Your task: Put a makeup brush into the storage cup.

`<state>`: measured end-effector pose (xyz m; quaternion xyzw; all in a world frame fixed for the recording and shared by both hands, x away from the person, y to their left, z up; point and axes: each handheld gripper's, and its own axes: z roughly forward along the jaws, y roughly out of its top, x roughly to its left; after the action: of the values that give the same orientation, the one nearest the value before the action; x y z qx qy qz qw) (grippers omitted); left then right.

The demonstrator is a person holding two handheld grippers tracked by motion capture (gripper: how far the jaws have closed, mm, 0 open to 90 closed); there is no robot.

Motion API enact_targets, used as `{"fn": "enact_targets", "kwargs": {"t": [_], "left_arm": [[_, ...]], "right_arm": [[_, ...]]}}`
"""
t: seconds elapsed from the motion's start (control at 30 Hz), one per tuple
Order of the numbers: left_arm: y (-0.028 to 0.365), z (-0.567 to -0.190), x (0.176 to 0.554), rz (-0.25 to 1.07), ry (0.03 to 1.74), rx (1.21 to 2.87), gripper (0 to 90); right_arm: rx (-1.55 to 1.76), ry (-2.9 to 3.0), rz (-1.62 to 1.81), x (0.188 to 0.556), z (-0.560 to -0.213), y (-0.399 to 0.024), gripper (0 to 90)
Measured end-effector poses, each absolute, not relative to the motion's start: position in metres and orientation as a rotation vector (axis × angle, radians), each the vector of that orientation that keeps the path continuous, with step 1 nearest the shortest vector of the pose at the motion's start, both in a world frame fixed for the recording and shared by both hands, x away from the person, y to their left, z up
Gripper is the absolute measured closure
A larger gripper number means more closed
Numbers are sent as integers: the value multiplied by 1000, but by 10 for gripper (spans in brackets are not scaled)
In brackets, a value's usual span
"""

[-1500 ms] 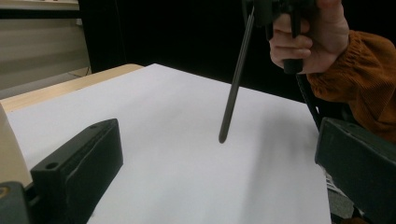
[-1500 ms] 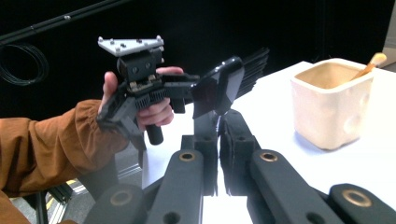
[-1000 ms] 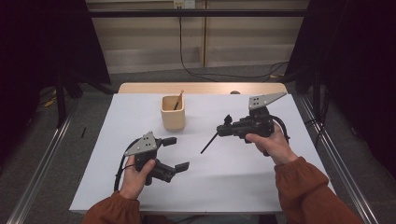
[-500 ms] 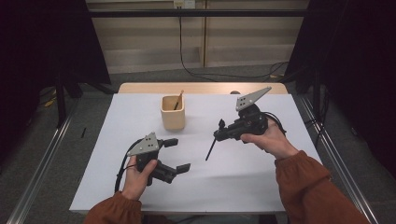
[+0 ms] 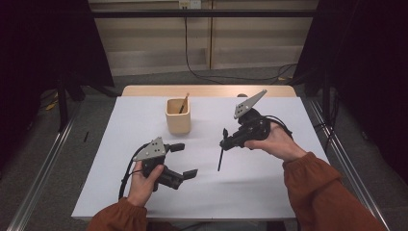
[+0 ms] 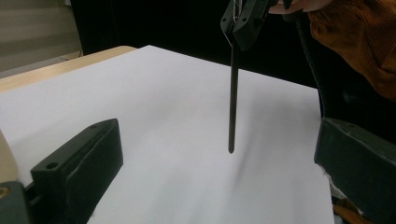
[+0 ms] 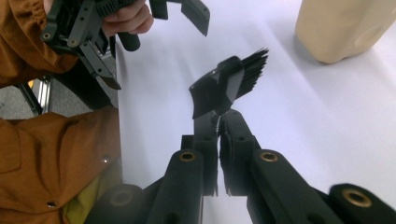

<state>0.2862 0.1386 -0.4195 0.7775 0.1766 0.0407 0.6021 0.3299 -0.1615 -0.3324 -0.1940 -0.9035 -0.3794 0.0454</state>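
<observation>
My right gripper [image 5: 226,141] is shut on a black brush [image 5: 220,158] above the middle right of the white table [image 5: 288,192]. It pinches the brush just below the bristle head [image 7: 233,81], and the thin handle [image 6: 232,102] hangs almost straight down, its tip just above the table. My left gripper [image 5: 186,160] rests near the table's front left, jaws wide open with nothing between them. The handle hangs a little beyond its jaws. A beige cup [image 5: 178,117] with a wooden stick [image 5: 184,103] in it stands behind the left gripper.
The white sheet covers the table down to its front edge. A strip of bare wood [image 5: 207,90] runs along the far edge. Cables [image 5: 129,168] trail from both grippers. Metal rails [image 5: 38,185] run along the floor on both sides.
The right gripper has tipped and shifted slightly left, so the brush handle has swung from slanting to nearly upright. The left gripper has stayed still.
</observation>
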Motion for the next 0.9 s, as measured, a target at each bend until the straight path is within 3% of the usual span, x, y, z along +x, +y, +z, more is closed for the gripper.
{"fn": "enact_targets", "kwargs": {"t": [0.9], "left_arm": [[108, -427, 291, 83, 364, 1799, 49]], "right_arm": [[-580, -2753, -1162, 331, -335, -153, 852]]}}
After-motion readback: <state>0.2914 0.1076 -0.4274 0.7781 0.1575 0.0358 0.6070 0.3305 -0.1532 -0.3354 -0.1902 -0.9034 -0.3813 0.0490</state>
